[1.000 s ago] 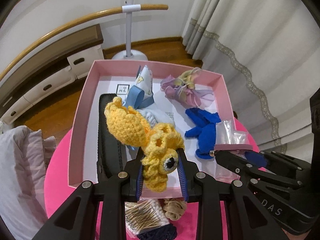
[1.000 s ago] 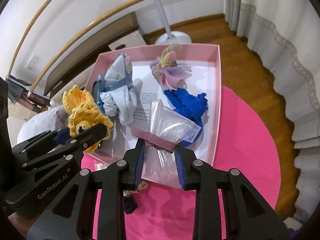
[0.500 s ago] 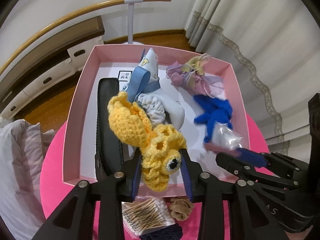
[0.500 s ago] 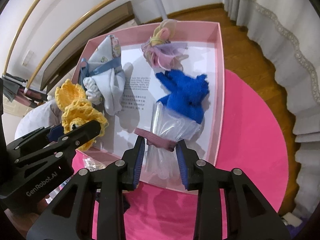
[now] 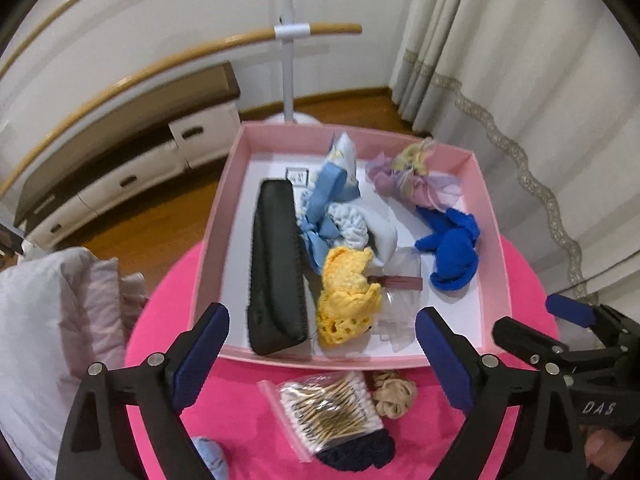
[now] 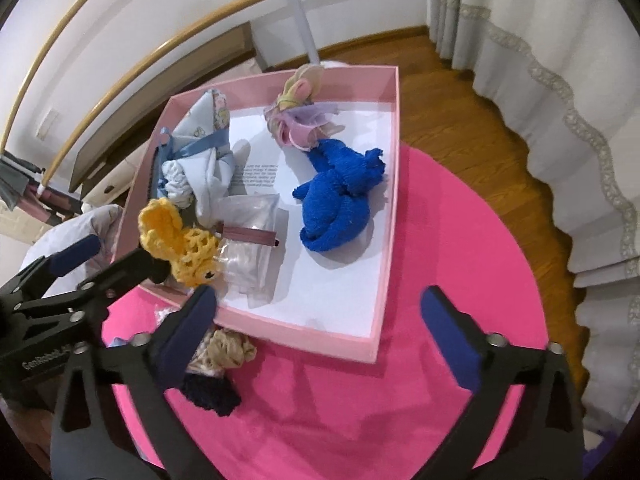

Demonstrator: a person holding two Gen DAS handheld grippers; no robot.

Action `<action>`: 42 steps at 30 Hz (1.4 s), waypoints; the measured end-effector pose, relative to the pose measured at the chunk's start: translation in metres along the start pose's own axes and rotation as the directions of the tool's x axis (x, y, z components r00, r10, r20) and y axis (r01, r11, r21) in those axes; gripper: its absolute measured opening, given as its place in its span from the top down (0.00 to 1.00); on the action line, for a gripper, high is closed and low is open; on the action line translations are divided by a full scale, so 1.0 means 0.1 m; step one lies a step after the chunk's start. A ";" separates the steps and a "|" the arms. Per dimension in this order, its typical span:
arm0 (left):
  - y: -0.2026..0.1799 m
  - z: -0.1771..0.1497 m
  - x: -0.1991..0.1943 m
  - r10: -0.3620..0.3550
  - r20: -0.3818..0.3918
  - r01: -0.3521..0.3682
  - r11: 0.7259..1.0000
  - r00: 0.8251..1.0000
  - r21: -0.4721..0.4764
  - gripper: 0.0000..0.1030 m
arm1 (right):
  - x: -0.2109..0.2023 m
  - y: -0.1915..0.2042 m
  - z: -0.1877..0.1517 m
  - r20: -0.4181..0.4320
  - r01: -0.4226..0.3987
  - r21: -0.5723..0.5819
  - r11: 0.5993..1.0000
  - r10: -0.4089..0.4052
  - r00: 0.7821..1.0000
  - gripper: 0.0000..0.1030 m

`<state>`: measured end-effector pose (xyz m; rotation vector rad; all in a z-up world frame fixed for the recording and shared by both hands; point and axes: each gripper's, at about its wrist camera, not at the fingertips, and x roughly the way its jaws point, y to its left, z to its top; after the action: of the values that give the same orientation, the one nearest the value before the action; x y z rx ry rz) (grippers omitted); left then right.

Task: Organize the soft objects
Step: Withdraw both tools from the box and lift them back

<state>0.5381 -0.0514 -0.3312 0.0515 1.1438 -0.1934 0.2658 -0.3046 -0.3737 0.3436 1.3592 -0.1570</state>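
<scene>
Now hovering with both sets of jaws spread wide and empty over the pink box, risking snagging the yellow crochet toy near its front wall while reaching for the beige scrunchie on the tabletop.

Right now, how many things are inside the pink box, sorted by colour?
Black: 1, long black pouch
Light blue: 1, ribboned cloth bundle
Yellow: 1, crocheted toy
Clear: 1, plastic zip bag
Royal blue: 1, knit piece
Lilac: 1, gauzy bundle
Total: 6
</scene>
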 end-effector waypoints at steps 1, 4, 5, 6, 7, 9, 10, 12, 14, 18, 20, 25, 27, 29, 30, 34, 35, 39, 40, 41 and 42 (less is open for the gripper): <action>0.00 -0.03 -0.10 0.008 0.016 -0.008 1.000 1.000 0.002 0.10 | -0.05 -0.01 -0.01 0.009 -0.001 0.001 1.000 0.001 1.000 0.00; 0.01 -0.15 -0.44 0.015 0.073 -0.015 1.000 0.997 -0.002 0.09 | -0.29 0.01 -0.07 0.053 0.001 0.008 1.000 -0.002 0.999 0.00; 0.02 -0.18 -0.56 0.019 0.092 -0.019 1.000 0.996 -0.001 0.08 | -0.42 0.03 -0.10 0.077 0.003 0.006 1.000 -0.004 0.997 0.00; 0.02 -0.23 -0.71 0.022 0.117 -0.022 1.000 0.993 0.000 0.08 | -0.52 0.05 -0.12 0.098 0.005 0.001 1.000 -0.006 0.995 0.00; 0.02 -0.27 -0.87 0.025 0.145 -0.026 1.000 0.989 0.001 0.06 | -0.64 0.08 -0.14 0.123 0.010 -0.004 1.000 -0.009 0.992 0.00; 0.02 -0.38 -1.19 0.032 0.201 -0.033 0.999 0.979 0.004 0.03 | -0.95 0.15 -0.21 0.183 0.014 -0.014 1.000 -0.011 0.983 0.00; 0.01 -0.43 -1.36 0.035 0.231 -0.037 0.999 0.972 0.004 0.02 | -1.13 0.19 -0.25 0.218 0.013 -0.018 1.000 -0.009 0.976 0.00; 0.01 -0.54 -1.66 0.040 0.278 -0.041 0.999 0.960 -0.002 0.01 | -1.42 0.26 -0.33 0.274 0.018 -0.022 1.000 -0.011 0.962 0.00; 0.01 -0.67 -1.97 0.040 0.323 -0.036 0.999 0.946 -0.016 0.01 | -1.71 0.32 -0.43 0.323 0.017 -0.027 0.999 -0.007 0.946 0.00; -0.02 -1.03 -2.55 0.050 0.402 -0.038 0.999 0.914 -0.038 0.00 | -2.31 0.47 -0.71 0.409 0.031 -0.036 0.999 -0.013 0.912 0.00; 0.00 -1.24 -2.84 0.054 0.425 -0.032 0.998 0.903 -0.058 0.00 | -2.59 0.52 -0.87 0.456 0.041 -0.036 0.998 -0.020 0.890 0.00; 0.01 -1.66 -3.40 0.066 0.484 -0.036 0.997 0.873 -0.071 0.00 | -3.15 0.63 -1.20 0.561 0.062 -0.012 0.998 -0.044 0.827 0.00; 0.00 -1.82 -3.60 0.078 0.501 -0.053 0.996 0.862 -0.065 0.00 | -3.34 0.69 -1.34 0.599 0.080 -0.007 0.997 -0.060 0.798 0.00; 0.00 -1.94 -3.71 0.086 0.511 -0.060 0.996 0.855 -0.068 0.00 | -3.46 0.74 -1.44 0.622 0.090 -0.006 0.996 -0.067 0.781 0.00; 0.00 -2.00 -3.77 0.090 0.518 -0.061 0.995 0.851 -0.073 0.00 | -3.53 0.77 -1.49 0.633 0.091 -0.003 0.996 -0.069 0.771 0.00; 0.01 -2.22 -3.97 0.103 0.534 -0.056 0.993 0.839 -0.103 0.00 | -3.73 0.87 -1.64 0.675 0.077 -0.004 0.997 -0.054 0.736 0.00; -0.01 -2.25 -4.00 0.107 0.536 -0.058 0.993 0.837 -0.107 0.00 | -3.76 0.88 -1.67 0.684 0.082 -0.008 0.997 -0.055 0.728 0.00; -0.06 -2.37 -4.08 0.115 0.538 -0.063 0.991 0.835 -0.114 0.00 | -3.82 1.00 -1.74 0.705 0.086 -0.030 0.996 -0.040 0.709 0.00; -0.07 -2.39 -4.09 0.116 0.538 -0.062 0.991 0.835 -0.117 0.00 | -3.83 1.02 -1.75 0.705 0.080 -0.035 0.996 -0.032 0.708 0.00; -0.08 -2.42 -4.11 0.117 0.538 -0.061 0.991 0.835 -0.120 0.00 | -3.83 1.04 -1.76 0.704 0.076 -0.041 0.996 -0.025 0.710 0.00; -0.08 -2.44 -4.12 0.121 0.539 -0.062 0.990 0.833 -0.126 0.00 | -3.82 1.06 -1.75 0.702 0.076 -0.048 0.996 -0.021 0.712 0.00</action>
<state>0.1523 0.0266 -0.0580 -0.0411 0.5721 -0.0532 0.0561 -0.1802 -0.0153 0.1520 0.6033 -0.2520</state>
